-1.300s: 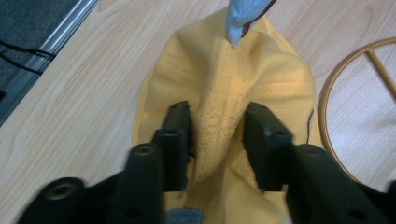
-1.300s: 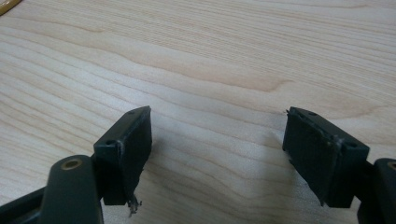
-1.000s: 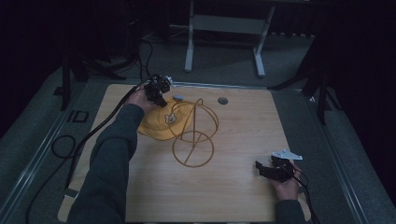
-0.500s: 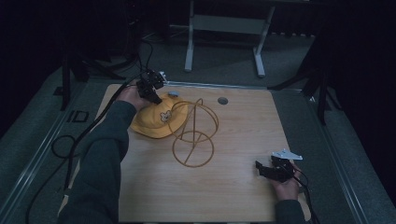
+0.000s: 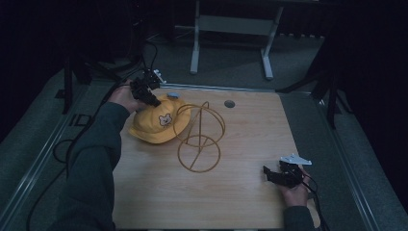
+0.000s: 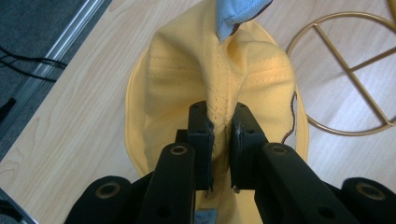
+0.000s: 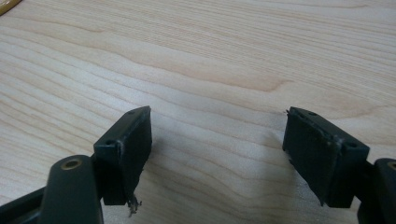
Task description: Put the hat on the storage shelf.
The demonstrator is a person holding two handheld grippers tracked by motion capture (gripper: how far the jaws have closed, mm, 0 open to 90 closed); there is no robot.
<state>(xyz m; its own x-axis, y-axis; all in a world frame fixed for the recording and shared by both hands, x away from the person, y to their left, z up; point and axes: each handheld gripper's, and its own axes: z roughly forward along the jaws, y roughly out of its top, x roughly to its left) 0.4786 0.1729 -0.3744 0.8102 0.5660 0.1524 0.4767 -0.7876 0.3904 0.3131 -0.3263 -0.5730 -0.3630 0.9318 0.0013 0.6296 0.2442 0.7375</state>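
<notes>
- Wooden table (image 5: 240, 192): light-grained top, seen from above, with a small round dark grommet (image 5: 229, 103) set into it near the far edge.
- Yellow cap (image 5: 156, 126): lies on the far left part of the table, its bear-face patch (image 5: 166, 120) turned upward; its right edge sits just beside the gold wire stand.
- Gold wire stand (image 5: 199, 139): upright on the table centre, a round base ring crossed by a bar, with curved hoops rising from it. In the left gripper view its base ring (image 6: 348, 79) lies to the right of the cap.
- Left gripper (image 5: 144, 91): held at the far side of the cap. In the left gripper view (image 6: 219, 135) its jaws are pressed onto a raised, stitched fold of the cap's yellow fabric (image 6: 217, 70), which is pinched between them.
- Light blue piece (image 6: 238, 11): at the top of that fold; whether it is a button or a lining cannot be told.
- Right gripper (image 5: 284, 174): low over the near right part of the table, well apart from cap and stand, a grey plate on top. In the right gripper view (image 7: 217, 140) its jaws are spread wide over bare wood, with nothing between them.
</notes>
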